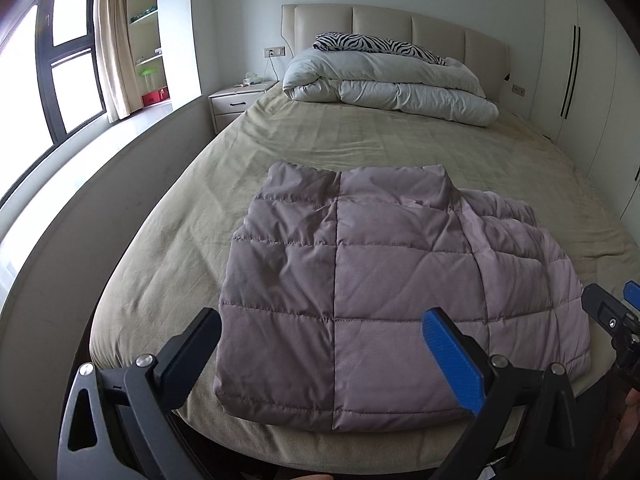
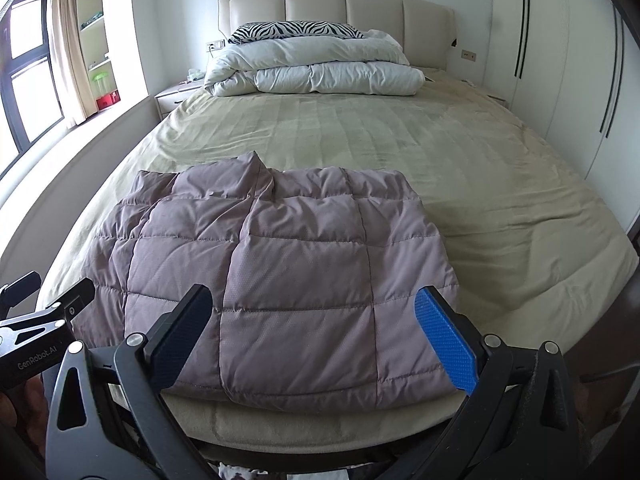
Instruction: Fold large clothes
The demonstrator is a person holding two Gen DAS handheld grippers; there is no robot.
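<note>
A mauve quilted puffer jacket [image 1: 360, 280] [image 2: 280, 280] lies folded into a rough rectangle near the foot edge of the bed, collar end pointing toward the headboard. My left gripper [image 1: 320, 340] hovers open just in front of the jacket's near hem, nothing between its fingers. My right gripper [image 2: 316, 320] is likewise open over the near hem, empty. In the left wrist view the right gripper's tips [image 1: 612, 308] show at the far right edge; in the right wrist view the left gripper [image 2: 48, 300] shows at the left edge.
The bed [image 1: 320, 140] has a tan sheet. A folded white duvet [image 1: 384, 80] and a zebra-print pillow [image 1: 376, 46] sit by the headboard. A nightstand [image 1: 236, 104] and window lie left, white wardrobe doors [image 2: 560, 60] right.
</note>
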